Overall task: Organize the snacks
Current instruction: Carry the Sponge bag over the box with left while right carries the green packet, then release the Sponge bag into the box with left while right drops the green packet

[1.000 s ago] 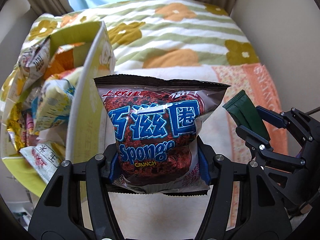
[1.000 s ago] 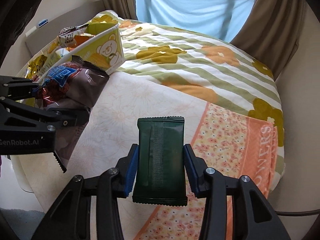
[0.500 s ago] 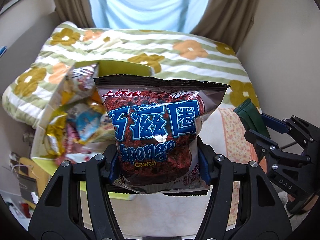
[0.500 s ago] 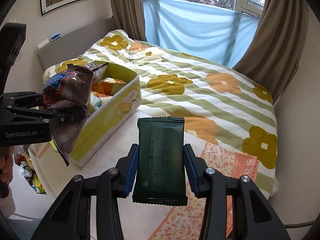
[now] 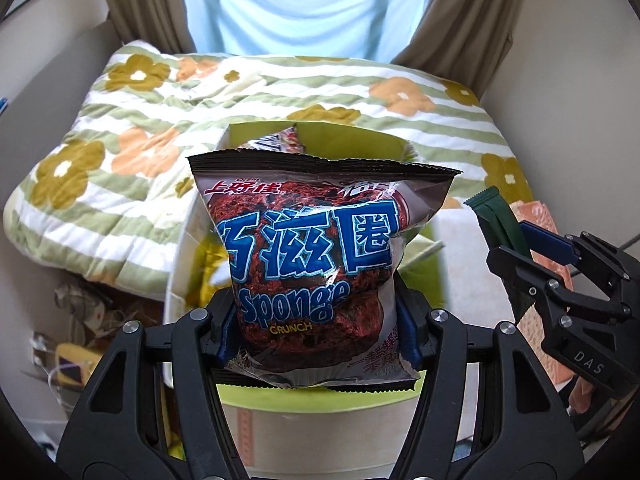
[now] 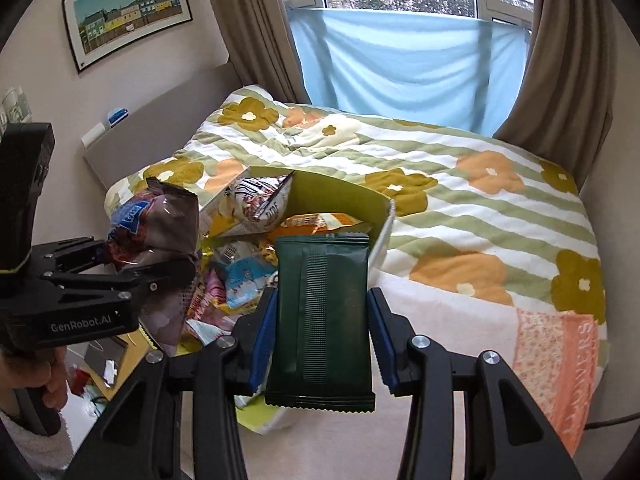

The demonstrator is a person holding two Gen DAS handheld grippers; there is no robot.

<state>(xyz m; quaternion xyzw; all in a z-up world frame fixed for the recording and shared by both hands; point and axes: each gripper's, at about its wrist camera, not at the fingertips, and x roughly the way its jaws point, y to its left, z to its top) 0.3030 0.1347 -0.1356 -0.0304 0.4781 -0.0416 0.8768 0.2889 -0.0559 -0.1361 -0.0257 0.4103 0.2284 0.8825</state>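
Note:
My left gripper is shut on a brown Sponge Crunch bag and holds it upright above the near end of a green snack box. My right gripper is shut on a dark green packet, held upright over the box's near right corner. The box lies on the bed and holds several snack bags. The left gripper with its brown bag shows at the left of the right wrist view. The right gripper and green packet show at the right of the left wrist view.
A flowered green-striped quilt covers the bed. An orange patterned towel lies at the bed's near right. A headboard and wall stand left, curtains and window behind. Clutter lies on the floor at left.
Both grippers have risen and swung left with their snacks. The box, earlier off to the left, now lies straight below and ahead of them.

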